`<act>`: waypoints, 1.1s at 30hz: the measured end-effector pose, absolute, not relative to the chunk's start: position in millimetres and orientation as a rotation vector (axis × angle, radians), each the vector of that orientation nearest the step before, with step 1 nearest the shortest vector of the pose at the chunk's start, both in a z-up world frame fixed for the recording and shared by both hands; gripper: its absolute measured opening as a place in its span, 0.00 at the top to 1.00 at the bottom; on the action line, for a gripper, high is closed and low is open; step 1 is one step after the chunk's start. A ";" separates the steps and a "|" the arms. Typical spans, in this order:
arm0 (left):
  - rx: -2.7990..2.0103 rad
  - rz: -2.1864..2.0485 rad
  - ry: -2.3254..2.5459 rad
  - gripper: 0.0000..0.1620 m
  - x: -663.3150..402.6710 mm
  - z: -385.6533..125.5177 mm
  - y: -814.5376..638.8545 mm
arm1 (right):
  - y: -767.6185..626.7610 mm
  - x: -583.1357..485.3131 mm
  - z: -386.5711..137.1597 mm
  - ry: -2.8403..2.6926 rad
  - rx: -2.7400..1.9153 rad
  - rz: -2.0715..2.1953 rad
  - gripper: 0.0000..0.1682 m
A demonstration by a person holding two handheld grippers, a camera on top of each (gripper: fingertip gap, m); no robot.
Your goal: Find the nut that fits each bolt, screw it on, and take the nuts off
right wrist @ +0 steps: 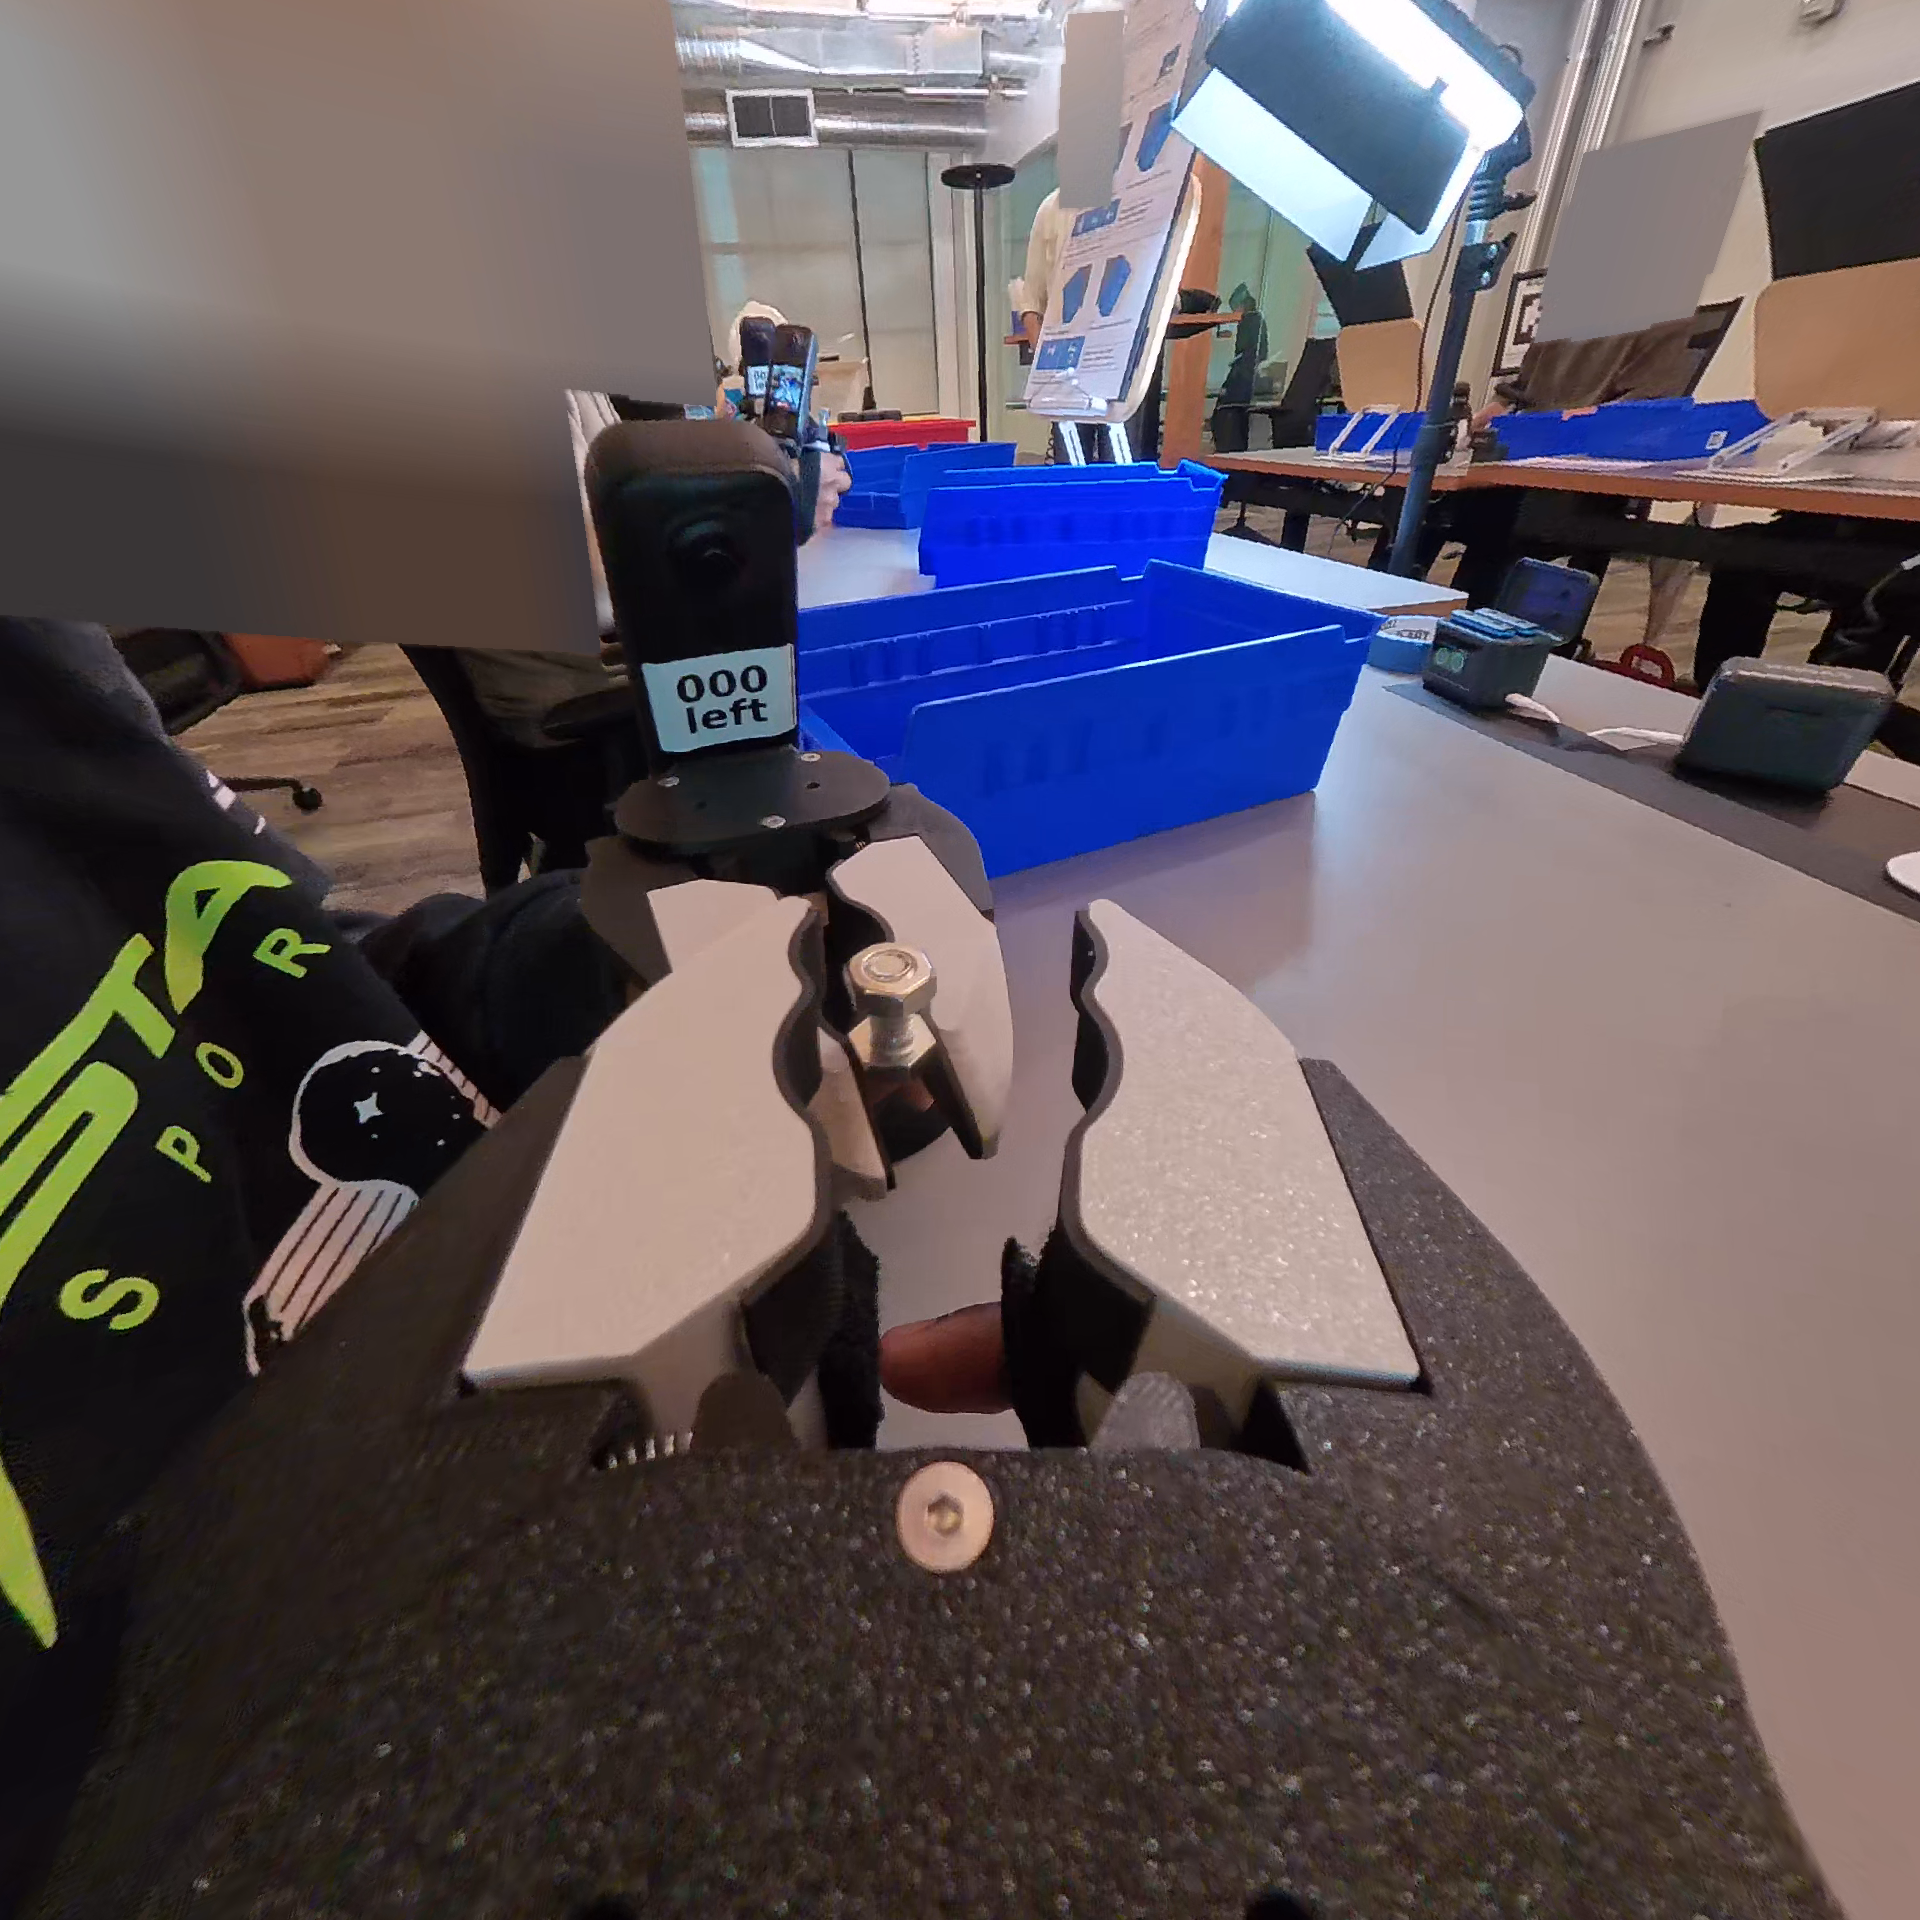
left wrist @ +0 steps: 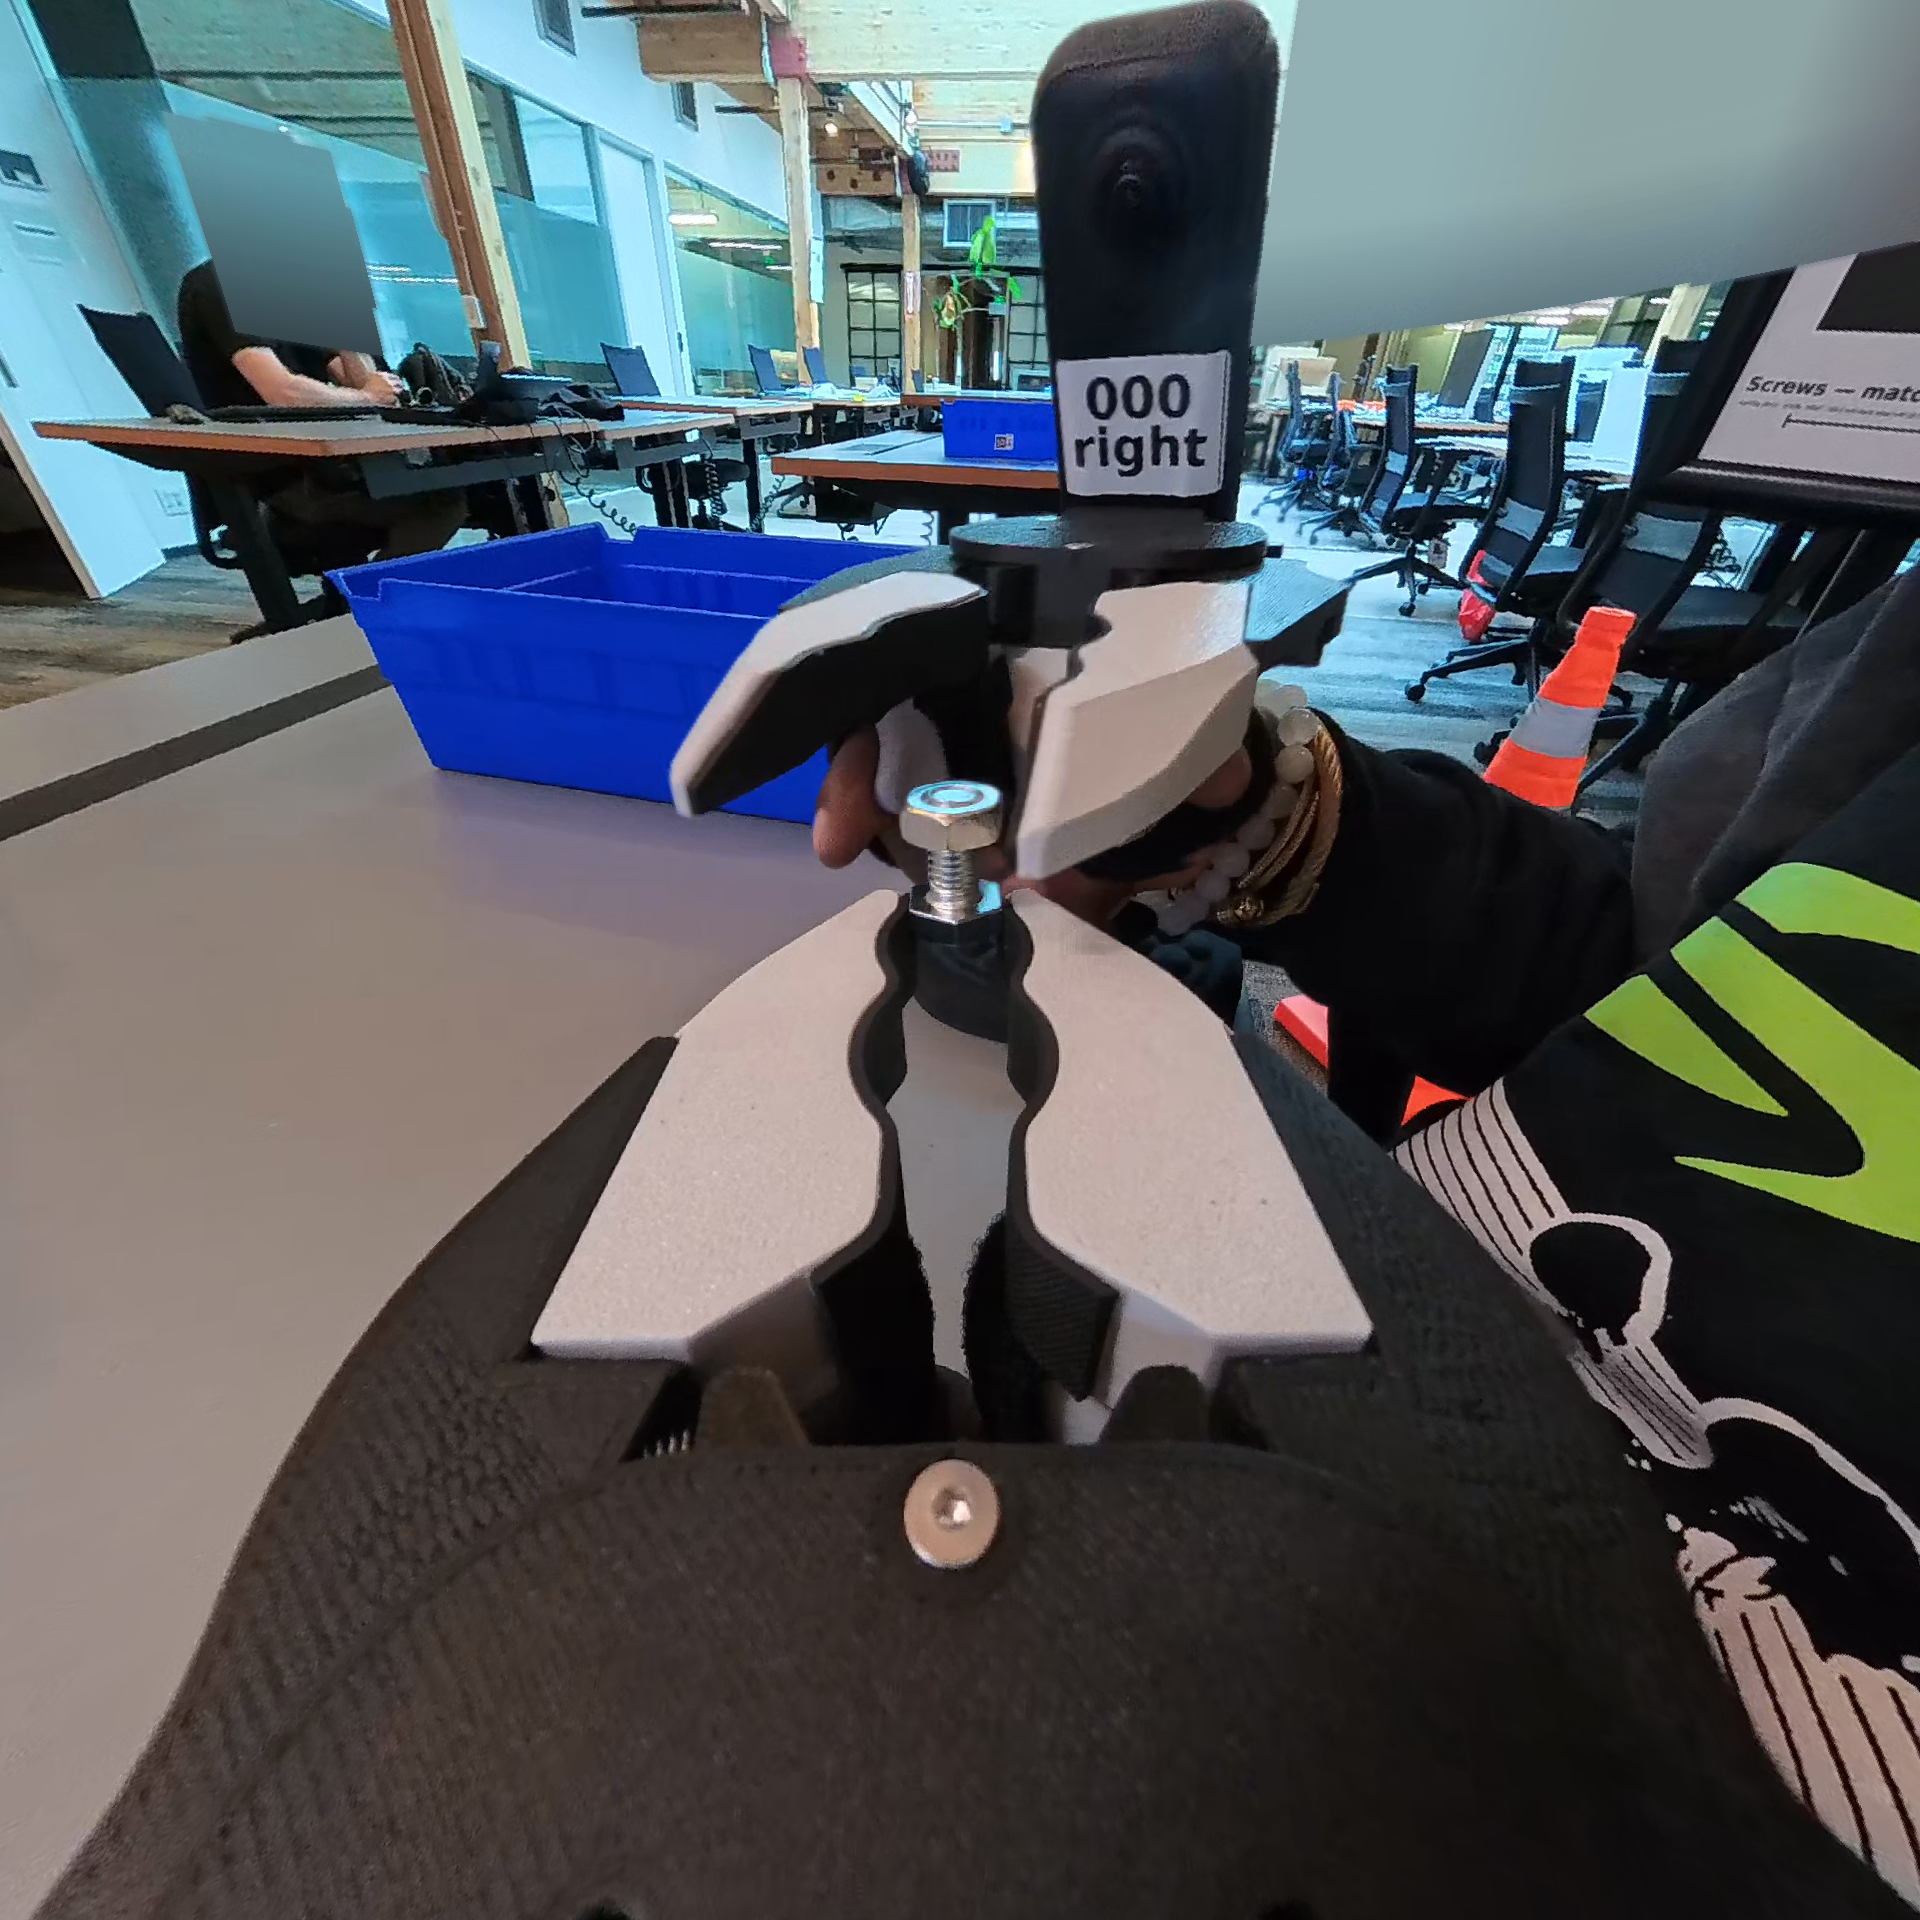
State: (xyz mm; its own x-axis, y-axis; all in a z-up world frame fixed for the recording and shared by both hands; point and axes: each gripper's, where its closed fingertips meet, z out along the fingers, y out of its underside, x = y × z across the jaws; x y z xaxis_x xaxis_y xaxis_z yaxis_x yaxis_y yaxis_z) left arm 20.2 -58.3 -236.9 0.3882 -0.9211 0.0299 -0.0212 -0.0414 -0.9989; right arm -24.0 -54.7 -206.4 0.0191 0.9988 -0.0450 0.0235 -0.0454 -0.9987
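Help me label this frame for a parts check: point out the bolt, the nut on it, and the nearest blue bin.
bolt [left wrist: 951, 814]: left wrist view, on the side of its hex head.
nut [left wrist: 954, 906]: left wrist view, on its front face.
blue bin [left wrist: 540, 686]: left wrist view, on its near outer wall.

Both views are brightly and evenly lit. In the right wrist view a studio light panel [right wrist: 1351, 114] on a stand is blown out to white, and soft glare is spread over the grey table [right wrist: 1507, 987]. Only faint shadows are cast. Strong wide-angle bending is seen toward the picture edges. The bolt [left wrist: 951, 847] is rendered sharp; distant desks are slightly soft.
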 end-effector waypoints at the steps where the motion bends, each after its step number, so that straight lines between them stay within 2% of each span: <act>1: -1.419 -0.920 0.915 0.91 20.3 -237.0 -58.4 | -53.8 -24.5 -207.7 -1.194 -1.273 1.209 0.73; 8: -1.421 -0.927 0.903 0.91 19.2 -236.1 -57.3 | -49.3 -7.3 -207.7 -1.181 -1.276 1.190 0.76; 10: -1.417 -0.934 0.898 0.91 18.6 -235.2 -57.3 | -44.4 -0.1 -206.7 -1.152 -1.283 1.176 0.87; 12: -1.415 -0.931 0.900 0.91 18.8 -235.1 -57.7 | -39.0 6.2 -204.1 -1.117 -1.281 1.164 0.88; 14: -1.418 -0.928 0.905 0.91 19.2 -235.8 -57.6 | -41.0 7.9 -201.5 -1.116 -1.266 1.188 0.87; 18: -1.420 -0.926 0.906 0.91 19.3 -236.0 -57.5 | -51.5 -0.9 -202.8 -1.169 -1.249 1.213 0.78; 21: -1.422 -0.923 0.909 0.91 19.5 -236.5 -57.5 | -56.4 -11.4 -205.1 -1.200 -1.248 1.215 0.76; 33: -1.425 -0.925 0.909 0.91 19.4 -236.8 -57.4 | -51.0 -10.5 -208.1 -1.194 -1.285 1.210 0.77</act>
State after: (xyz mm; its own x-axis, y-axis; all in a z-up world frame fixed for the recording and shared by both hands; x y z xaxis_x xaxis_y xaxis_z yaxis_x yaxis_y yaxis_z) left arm 19.4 -57.4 -236.8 0.3888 -0.9206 0.0367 -0.0207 -0.0485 -0.9986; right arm -10.5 -51.0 -208.1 0.0255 0.9985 -0.0495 0.0365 -0.0504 -0.9981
